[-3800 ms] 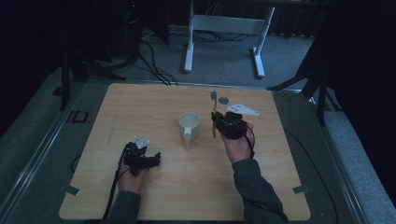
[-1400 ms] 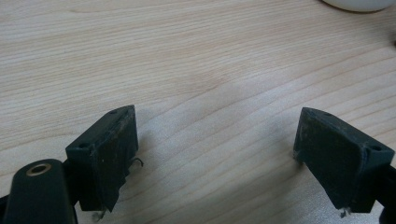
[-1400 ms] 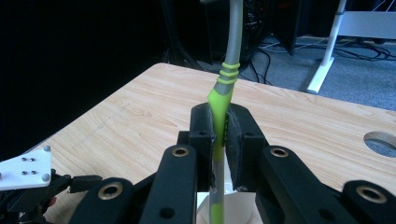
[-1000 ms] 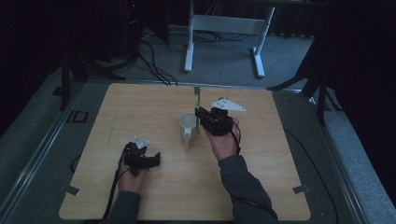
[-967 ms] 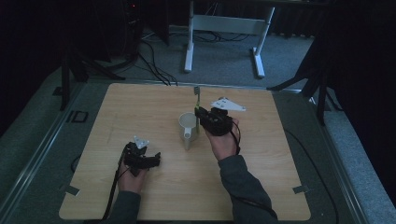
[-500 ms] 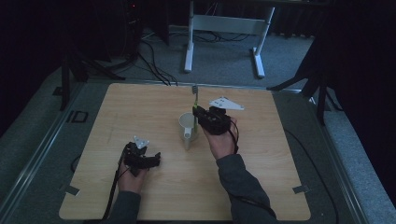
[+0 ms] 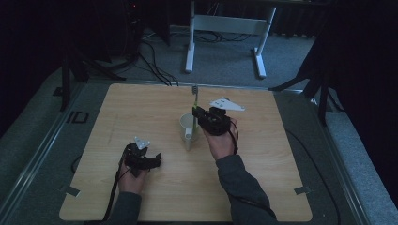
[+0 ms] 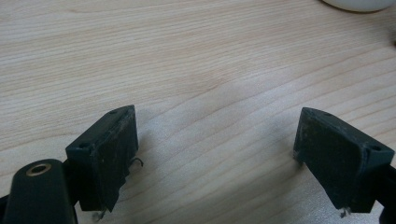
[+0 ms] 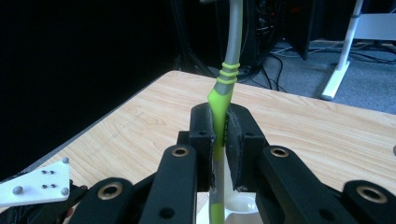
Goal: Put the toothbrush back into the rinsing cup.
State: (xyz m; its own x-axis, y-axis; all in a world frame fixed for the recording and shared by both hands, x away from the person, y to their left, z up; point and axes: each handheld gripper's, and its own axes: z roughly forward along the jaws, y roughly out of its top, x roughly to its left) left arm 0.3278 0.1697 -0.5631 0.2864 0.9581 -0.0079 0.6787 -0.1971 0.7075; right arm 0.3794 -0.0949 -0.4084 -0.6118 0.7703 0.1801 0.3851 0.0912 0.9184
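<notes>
A white mug (image 7: pixel 186 127) stands near the middle of the wooden table (image 7: pixel 263 178). My right gripper (image 7: pixel 197 116) hovers just right of the mug's rim, shut on a green and grey toothbrush (image 7: pixel 195 96) that stands upright. In the right gripper view the pads (image 9: pixel 204 128) clamp the toothbrush (image 9: pixel 227 77) at its green handle, my right gripper (image 9: pixel 219 128) held above the mug (image 9: pixel 239 205). My left gripper (image 7: pixel 152 160) rests on the table at the front left, and in the left gripper view my left gripper (image 8: pixel 215 144) is open over bare wood.
The mug's handle (image 7: pixel 188 139) points toward the person. A white desk frame (image 7: pixel 225 28), cables and dark stands lie on the floor beyond the table's far edge. The mug's base (image 8: pixel 355 3) shows at the top right of the left gripper view.
Since the earliest frame my right gripper has carried the toothbrush leftward to the mug's rim. Over the last second it has barely shifted. The left gripper has stayed put.
</notes>
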